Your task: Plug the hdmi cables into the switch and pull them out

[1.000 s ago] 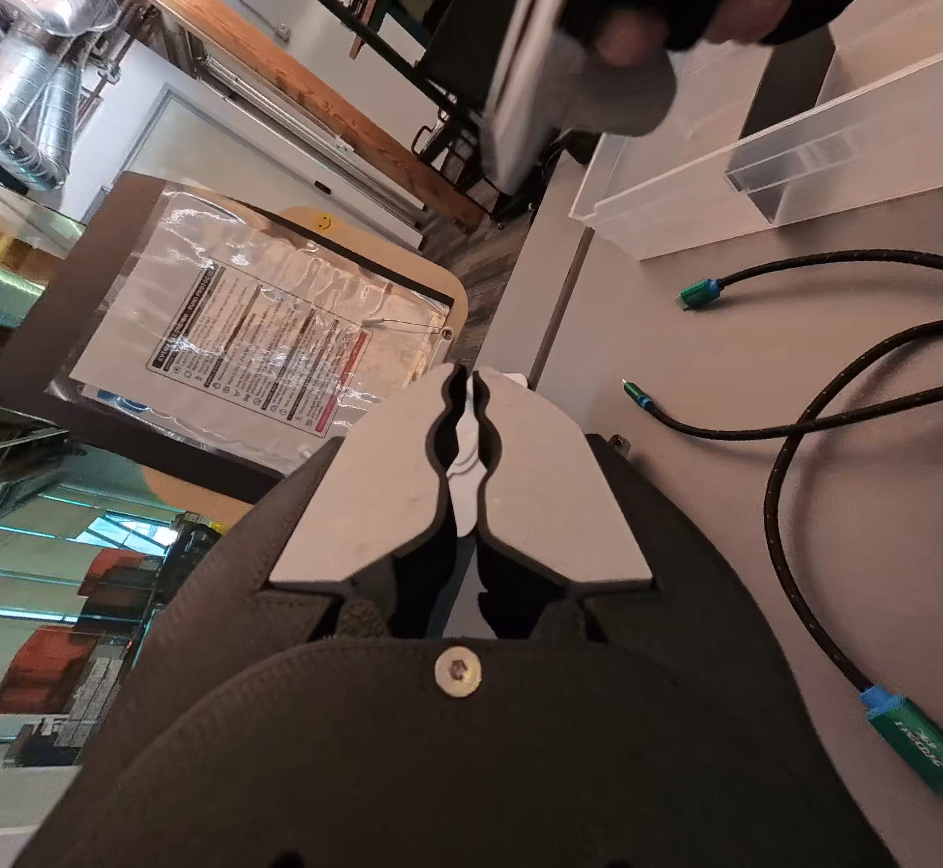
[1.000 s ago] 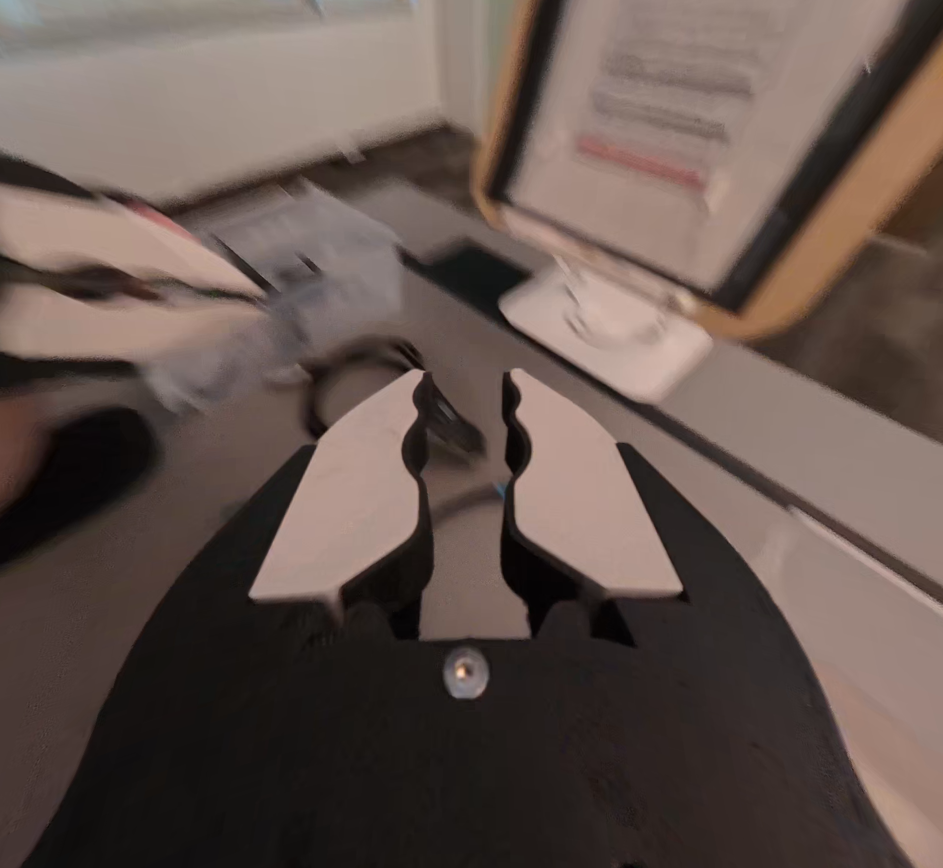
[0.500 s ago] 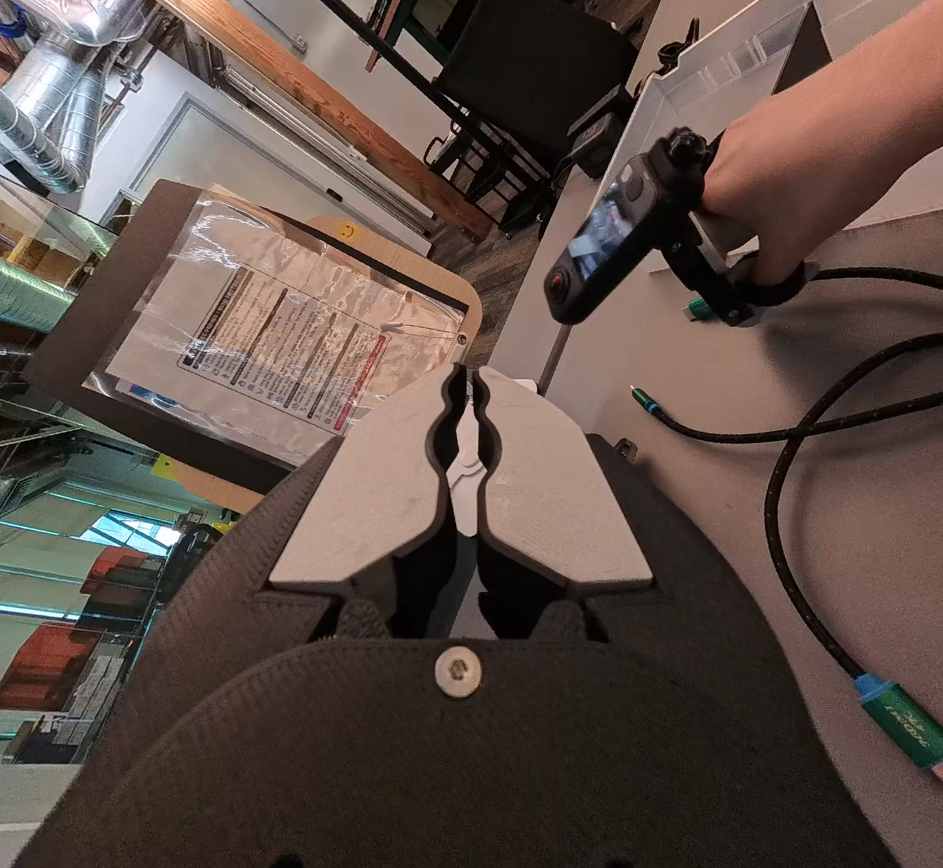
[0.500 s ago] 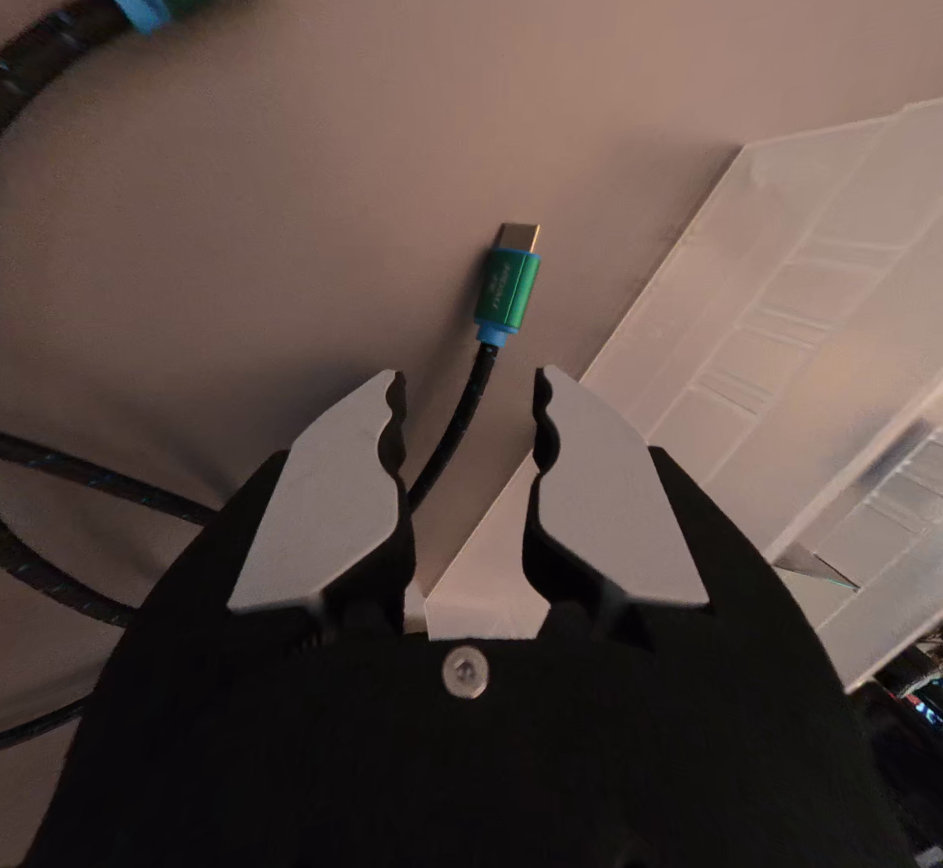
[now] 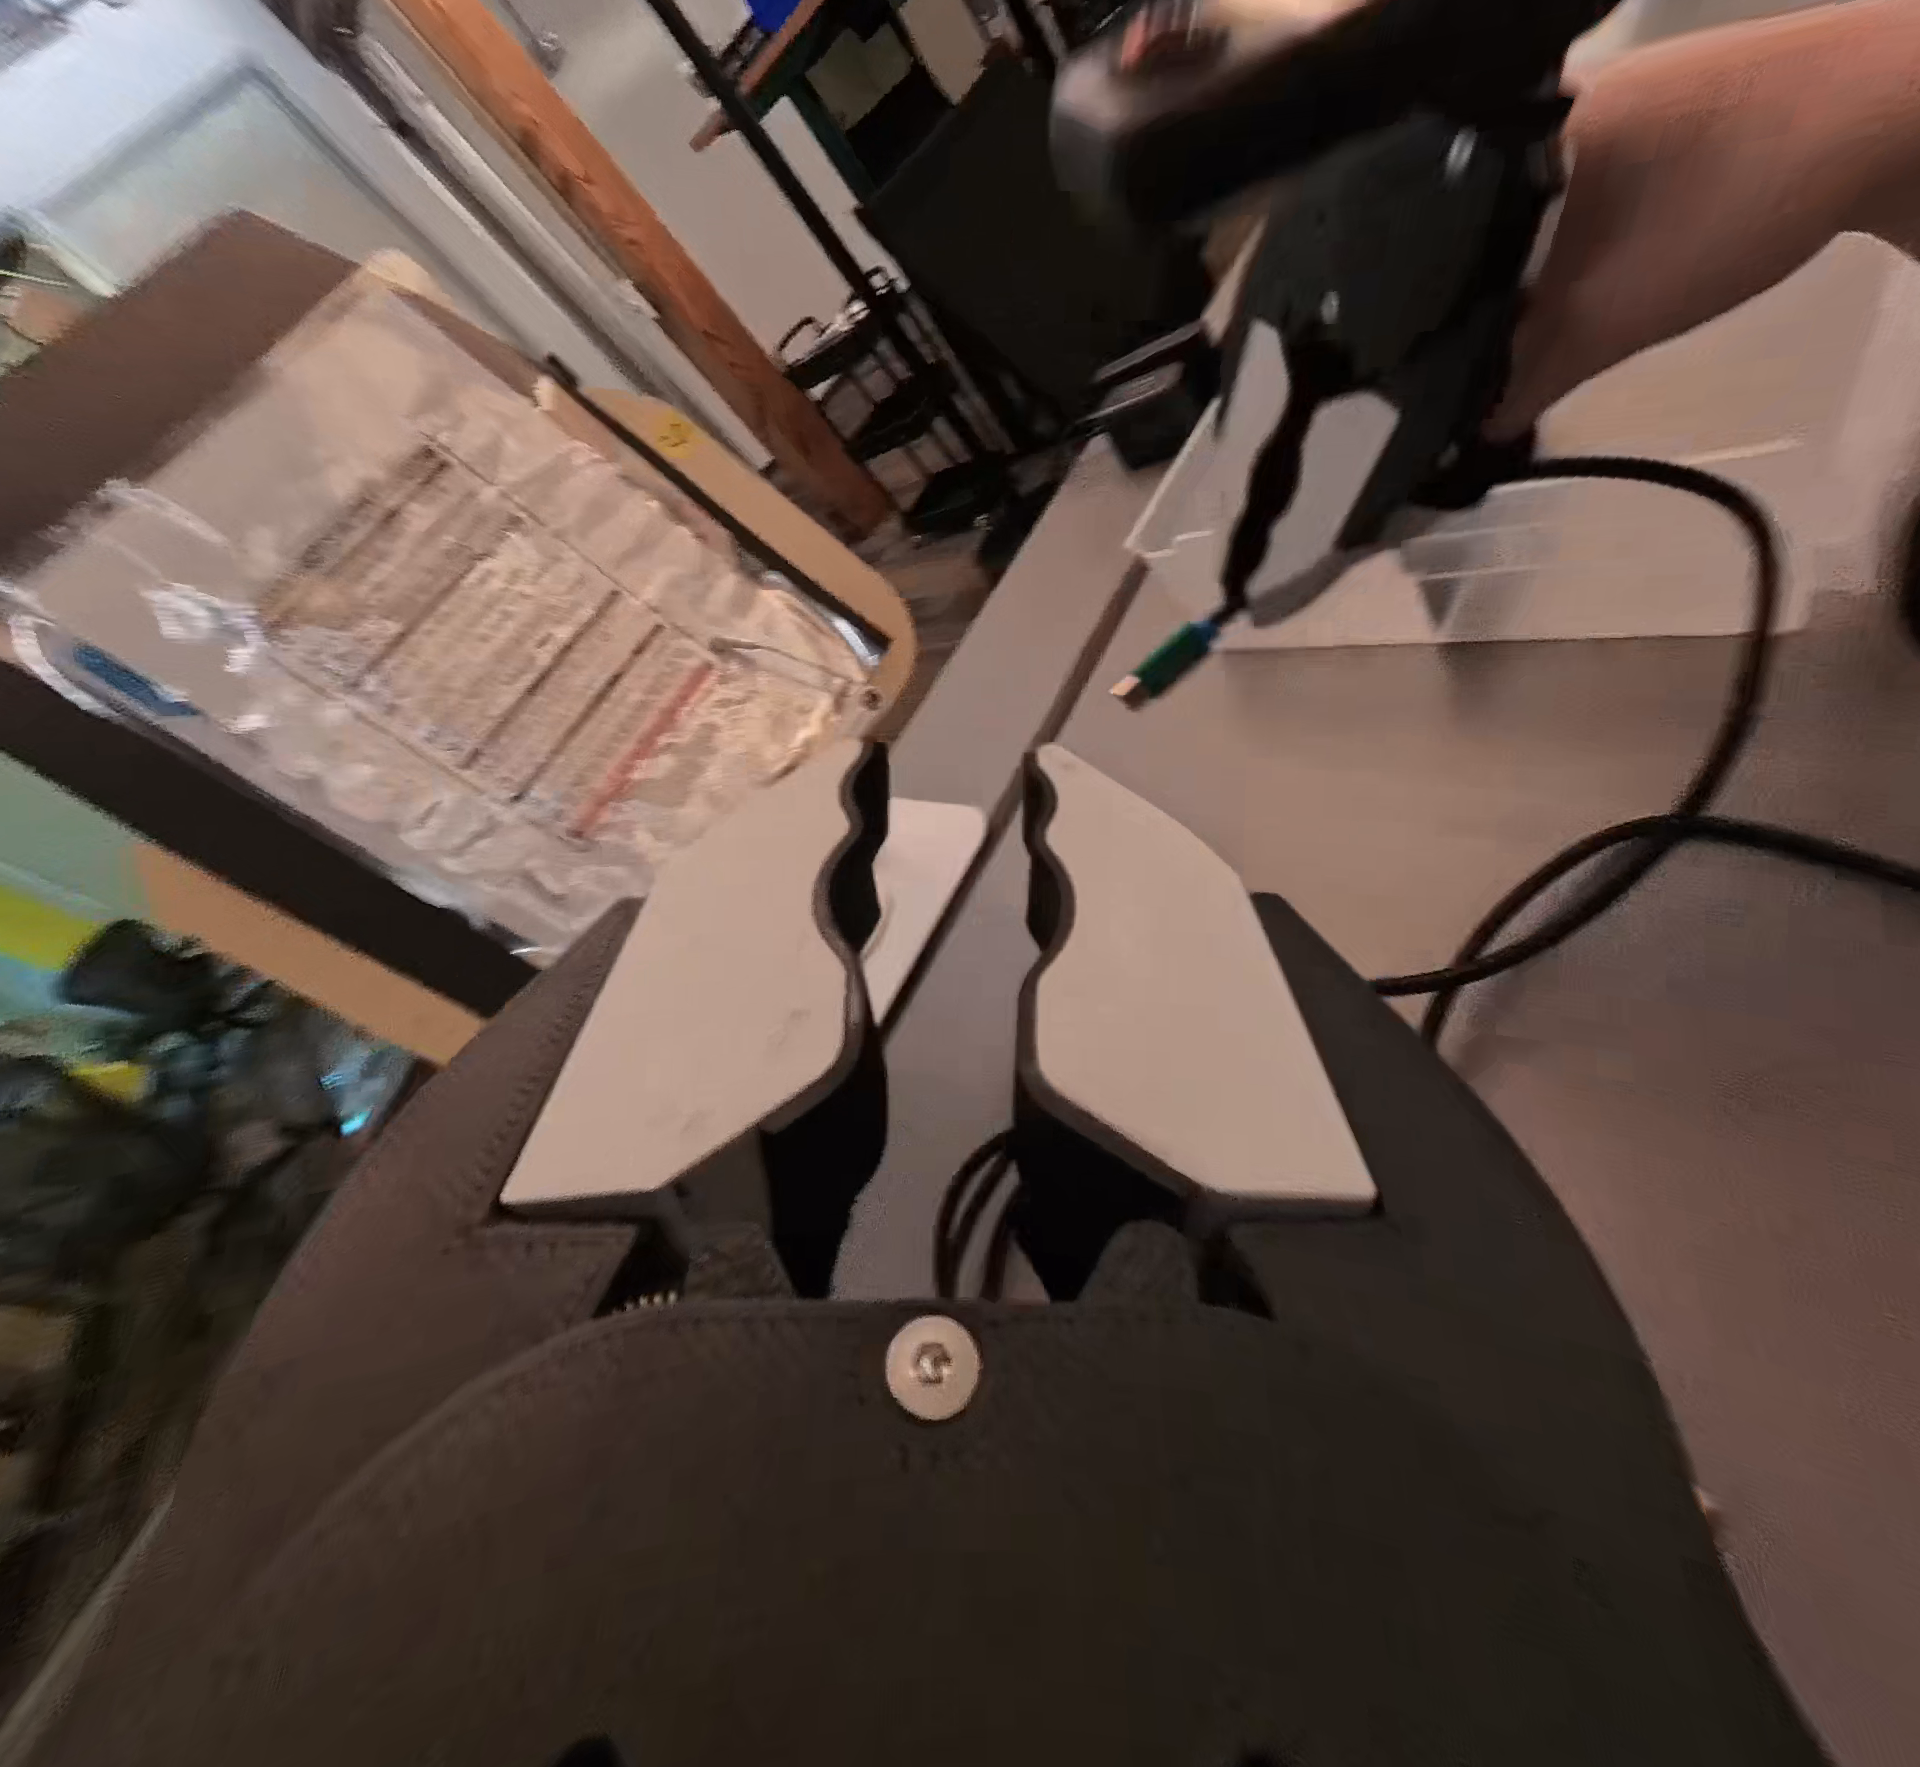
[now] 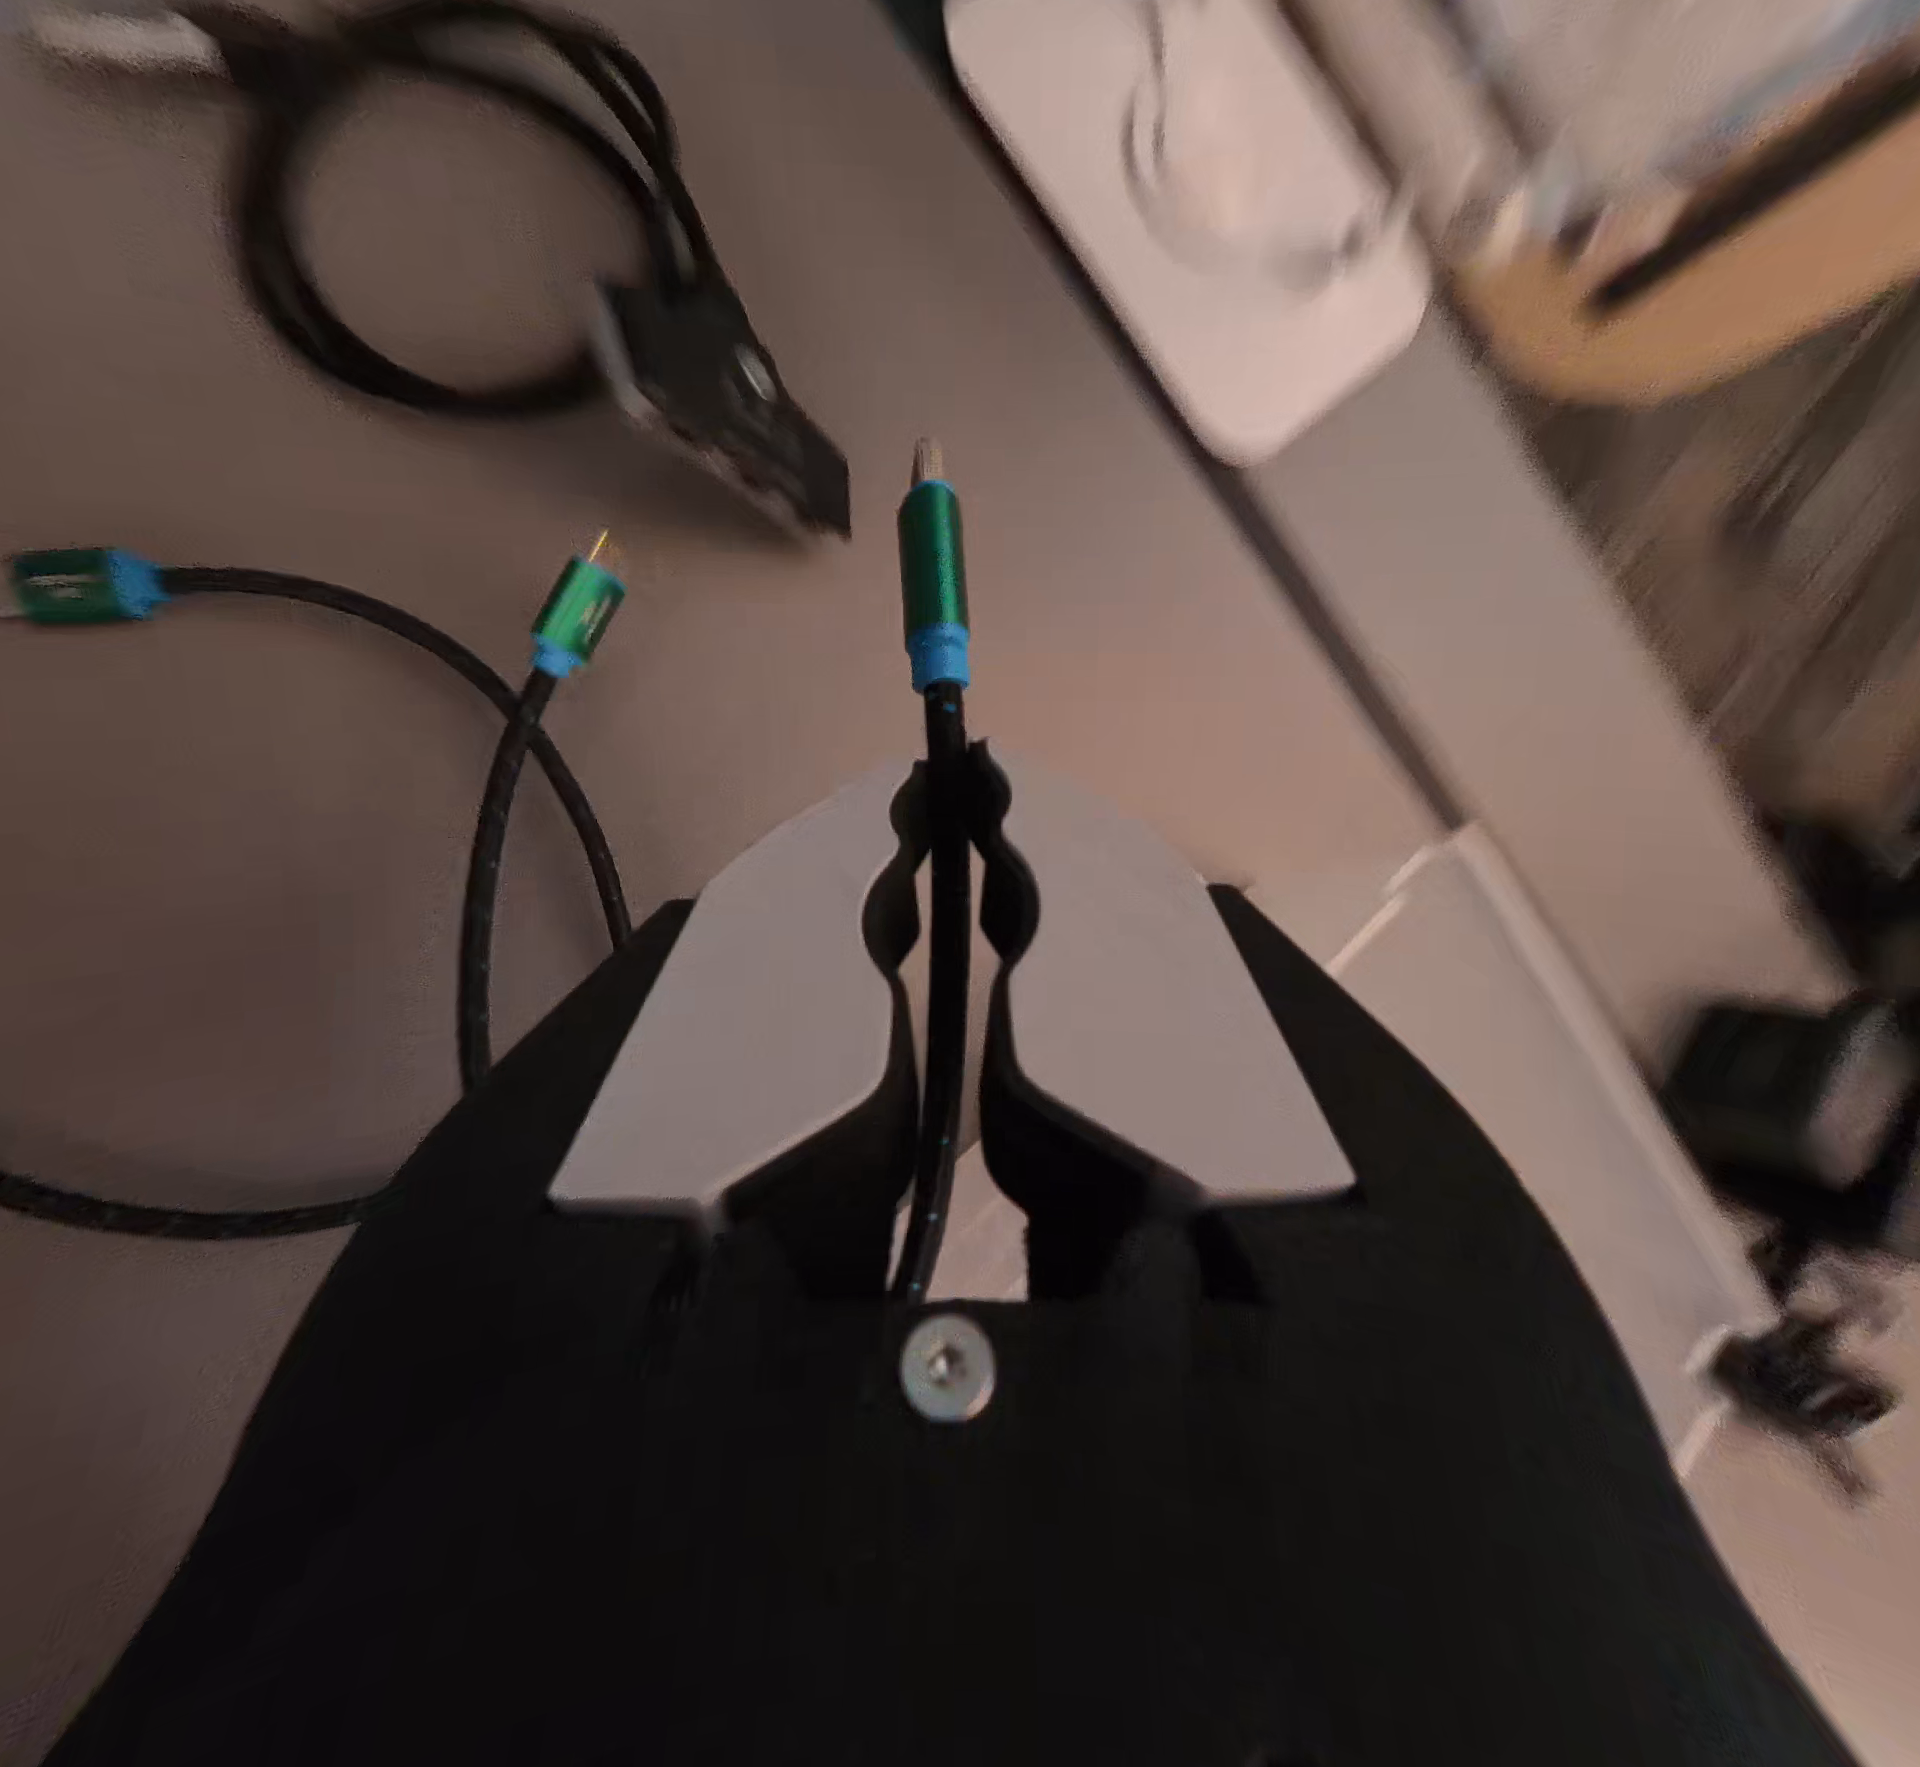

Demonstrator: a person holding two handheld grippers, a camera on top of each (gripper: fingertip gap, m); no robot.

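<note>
Right now the cable (image 6: 940, 938) is clamped in the right gripper (image 6: 943, 772); its green plug (image 6: 932, 579) sticks straight out past the jaws. The switch (image 6: 727, 408) lies ahead and left on the surface (image 6: 312, 886), ports not readable. Left gripper (image 5: 951, 782) is held empty, jaws parted.

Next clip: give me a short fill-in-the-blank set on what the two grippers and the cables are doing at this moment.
1. The right gripper is shut on a black braided cable just behind its ____ plug.
2. The left gripper is open and holds ____.
3. In the right wrist view, ____ other green plugs lie on the table.
4. The black switch has ____ of the green plugs in it.

Missing words: green; nothing; two; none
</note>
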